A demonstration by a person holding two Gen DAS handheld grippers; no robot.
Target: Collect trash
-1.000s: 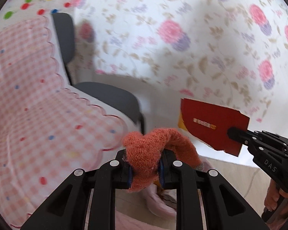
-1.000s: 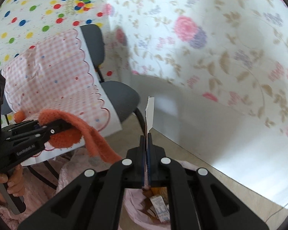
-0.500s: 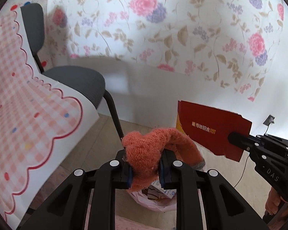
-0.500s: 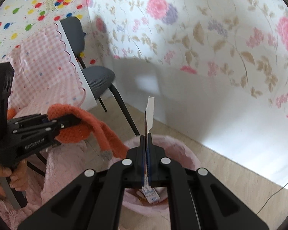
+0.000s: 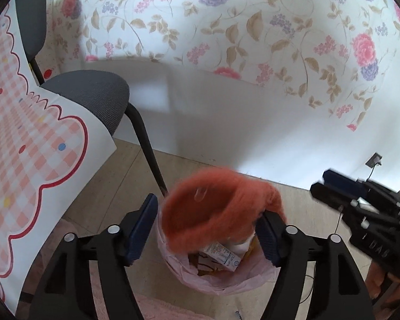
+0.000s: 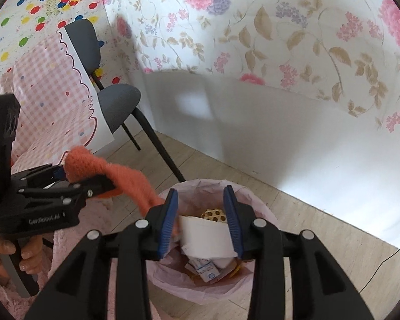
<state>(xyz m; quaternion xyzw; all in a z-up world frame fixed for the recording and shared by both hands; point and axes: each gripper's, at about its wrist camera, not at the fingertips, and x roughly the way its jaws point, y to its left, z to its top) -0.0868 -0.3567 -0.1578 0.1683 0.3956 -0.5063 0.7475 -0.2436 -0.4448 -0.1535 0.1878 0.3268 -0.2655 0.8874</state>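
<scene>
Both grippers hang over the pink-lined bin (image 6: 173, 280), jaws opening. The left gripper (image 5: 208, 229) stands wide around the orange sock (image 5: 216, 210); the right gripper (image 6: 201, 221), narrower, frames the white card (image 6: 205, 237).

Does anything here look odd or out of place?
Yes: an orange knit sock, hardly trash, is dropping from the opening left gripper toward the pink-lined bin. It still drapes over one of the fingers. Nothing has spilled on the floor.
</scene>
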